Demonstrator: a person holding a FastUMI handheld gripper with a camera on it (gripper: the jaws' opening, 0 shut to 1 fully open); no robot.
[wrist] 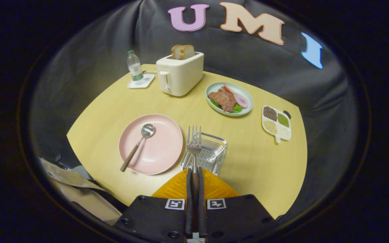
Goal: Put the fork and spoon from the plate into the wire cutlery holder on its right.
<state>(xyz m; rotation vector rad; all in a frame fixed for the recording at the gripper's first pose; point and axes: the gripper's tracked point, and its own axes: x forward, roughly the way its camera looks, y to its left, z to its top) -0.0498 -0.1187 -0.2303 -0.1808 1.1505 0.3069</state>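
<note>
Steel fork (194, 143) pinched by its handle in hand-held gripper (194, 182), tines over the wire holder (211, 153), not dropped. Spoon (138, 145) on pink plate (162, 152), left of holder, untouched.

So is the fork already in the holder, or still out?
Out. The gripper is shut on the fork, tines forward above the holder. The spoon lies on the plate.

No readable words, brands or numbers on any object. Only two square black-and-white coded markers (174, 204) stuck on the black body of the gripper (194, 175), one either side of its closed fingers. Label on the clear plastic water bottle (135, 68) too small to read.
</note>
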